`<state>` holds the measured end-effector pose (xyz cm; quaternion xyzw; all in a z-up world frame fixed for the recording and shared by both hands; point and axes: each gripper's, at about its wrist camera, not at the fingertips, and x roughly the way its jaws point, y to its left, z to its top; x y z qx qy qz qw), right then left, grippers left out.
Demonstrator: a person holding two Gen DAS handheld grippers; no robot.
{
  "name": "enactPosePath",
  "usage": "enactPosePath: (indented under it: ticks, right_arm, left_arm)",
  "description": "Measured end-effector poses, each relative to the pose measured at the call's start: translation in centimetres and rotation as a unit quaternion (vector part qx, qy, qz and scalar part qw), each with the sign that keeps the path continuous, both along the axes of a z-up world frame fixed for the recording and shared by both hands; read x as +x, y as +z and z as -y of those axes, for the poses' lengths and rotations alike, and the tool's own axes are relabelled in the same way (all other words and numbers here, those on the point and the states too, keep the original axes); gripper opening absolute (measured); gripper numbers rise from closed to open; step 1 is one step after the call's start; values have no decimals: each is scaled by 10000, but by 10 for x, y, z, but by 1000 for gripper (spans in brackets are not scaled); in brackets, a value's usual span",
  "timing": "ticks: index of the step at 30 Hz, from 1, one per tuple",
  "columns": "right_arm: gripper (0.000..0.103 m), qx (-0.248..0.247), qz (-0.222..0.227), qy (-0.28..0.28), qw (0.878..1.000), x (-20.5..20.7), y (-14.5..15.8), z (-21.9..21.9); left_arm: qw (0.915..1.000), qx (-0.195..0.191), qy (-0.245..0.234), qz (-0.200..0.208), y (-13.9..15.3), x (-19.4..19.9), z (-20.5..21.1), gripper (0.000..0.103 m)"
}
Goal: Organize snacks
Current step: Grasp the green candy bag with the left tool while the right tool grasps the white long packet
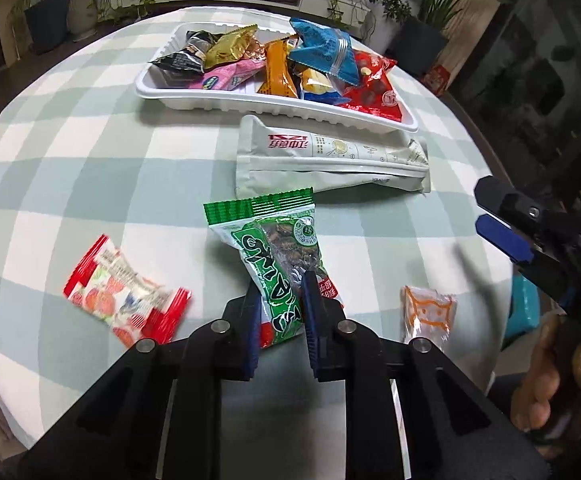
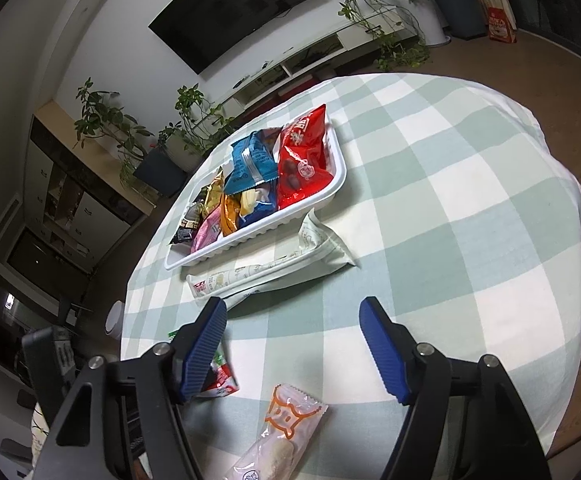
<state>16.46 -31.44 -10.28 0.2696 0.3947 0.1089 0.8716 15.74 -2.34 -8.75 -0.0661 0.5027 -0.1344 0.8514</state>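
My left gripper (image 1: 281, 292) is shut on the lower end of a green snack packet (image 1: 274, 240), which tilts up off the checked tablecloth. Beyond it lies a long white packet (image 1: 330, 160) just in front of the white tray (image 1: 194, 100), which holds several coloured snack packets. A red strawberry packet (image 1: 122, 300) lies to the left. In the right wrist view my right gripper (image 2: 292, 308) stands open above the cloth. A clear packet with an orange cat print (image 2: 286, 420) lies under it, near the finger bases, untouched by the pads.
The round table's edge curves close on the right (image 2: 570, 320), with wooden floor beyond. A hand (image 1: 562, 380) holds the right gripper (image 1: 486, 206) at the table's right side. Potted plants and a low white cabinet stand behind the tray (image 2: 250, 242).
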Motion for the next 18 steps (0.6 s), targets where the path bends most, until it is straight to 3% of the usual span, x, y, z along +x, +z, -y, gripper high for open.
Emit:
enactPosePath:
  ticks: [4, 9, 11, 13, 15, 16, 18]
  right_arm:
    - [72, -236, 161, 221, 9993, 0, 8, -9]
    - [72, -1240, 714, 873, 9859, 1, 34, -39]
    - [72, -1753, 805, 1468, 9702, 8, 42, -60]
    - [72, -2630, 957, 2169, 9352, 12, 45, -86]
    - [72, -3230, 1202, 2754, 8974, 15, 45, -101]
    - [70, -3407, 1201, 2964, 8841, 20, 44, -105]
    - [70, -3559, 1110, 3204, 8708, 32, 42, -107]
  left_arm:
    - [9994, -330, -6, 37, 9, -13, -19, 12]
    - [9979, -628, -34, 127, 19, -19, -40, 12]
    - [9977, -668, -79, 118, 17, -18, -42, 12]
    - [9972, -736, -112, 99, 13, -19, -45, 12]
    - [9961, -870, -104, 41, 5, -17, -50, 12]
    - [9957, -925, -91, 19, 2, -17, -52, 12]
    - [9942, -1073, -88, -8, -3, -16, -56, 12]
